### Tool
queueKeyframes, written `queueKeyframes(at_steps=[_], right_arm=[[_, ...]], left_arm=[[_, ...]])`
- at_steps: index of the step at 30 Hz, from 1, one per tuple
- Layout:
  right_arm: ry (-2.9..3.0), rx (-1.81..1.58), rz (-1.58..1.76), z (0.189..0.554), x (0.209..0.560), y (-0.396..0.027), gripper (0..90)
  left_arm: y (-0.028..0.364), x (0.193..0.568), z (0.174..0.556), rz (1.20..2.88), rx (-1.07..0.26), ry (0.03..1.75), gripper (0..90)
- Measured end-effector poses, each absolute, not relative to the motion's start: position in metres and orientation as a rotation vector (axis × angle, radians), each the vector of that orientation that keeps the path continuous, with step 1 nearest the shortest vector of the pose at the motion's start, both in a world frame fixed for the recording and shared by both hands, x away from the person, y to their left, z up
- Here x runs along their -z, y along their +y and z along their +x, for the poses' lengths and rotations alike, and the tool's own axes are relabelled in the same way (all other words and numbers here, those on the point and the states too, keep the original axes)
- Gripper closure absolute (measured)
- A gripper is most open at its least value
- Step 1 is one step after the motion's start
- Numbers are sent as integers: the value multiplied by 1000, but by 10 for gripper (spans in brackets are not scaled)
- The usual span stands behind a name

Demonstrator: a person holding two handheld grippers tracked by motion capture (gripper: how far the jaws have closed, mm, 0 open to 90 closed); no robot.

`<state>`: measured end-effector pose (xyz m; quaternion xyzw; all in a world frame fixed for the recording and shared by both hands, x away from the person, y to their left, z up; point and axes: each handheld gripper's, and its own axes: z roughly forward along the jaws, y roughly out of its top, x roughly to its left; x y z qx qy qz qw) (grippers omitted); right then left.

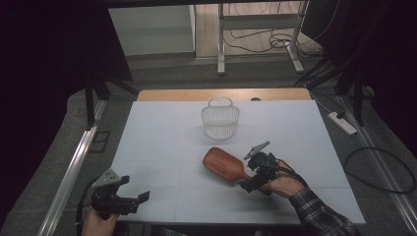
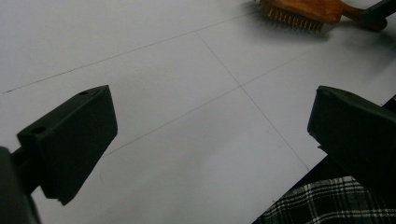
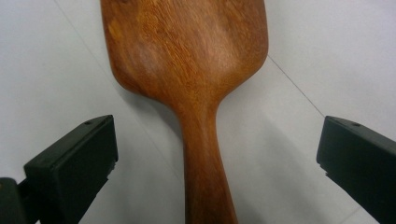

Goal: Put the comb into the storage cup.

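Note:
A wooden hairbrush (image 1: 222,163) lies bristles down on the white table (image 1: 162,142), its handle pointing to the near right. My right gripper (image 1: 247,173) is open, one jaw on each side of the handle without touching it. In the right gripper view the handle (image 3: 203,163) runs up between the wide-apart jaws of my right gripper (image 3: 218,140) to the broad wooden back (image 3: 187,42). My left gripper (image 1: 134,188) hovers open over the near left corner with nothing between its jaws. In the left gripper view my left gripper (image 2: 210,126) faces bare table, with the brush (image 2: 299,11) far off.
A white slotted basket (image 1: 220,118) with a loop handle stands upright beyond the brush, near the table's far middle. A plaid sleeve (image 2: 327,205) crosses the near right edge. Metal rails and cables run on the floor around the table.

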<state>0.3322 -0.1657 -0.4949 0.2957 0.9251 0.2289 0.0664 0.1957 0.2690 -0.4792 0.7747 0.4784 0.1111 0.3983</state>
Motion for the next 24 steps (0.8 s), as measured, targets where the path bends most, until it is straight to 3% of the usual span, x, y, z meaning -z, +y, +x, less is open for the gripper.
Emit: queueKeyframes(at_steps=[15,20,24], right_arm=[[2835,-592,882,332,505,-158,0],[2827,-603,869,332,504,-158,138],[2843,-605,831,330,503,-156,323]], left_arm=[[269,479,196,1965,-278,1208,15],[269,479,196,1965,-278,1209,15],[269,479,196,1968,-278,1208,15]])
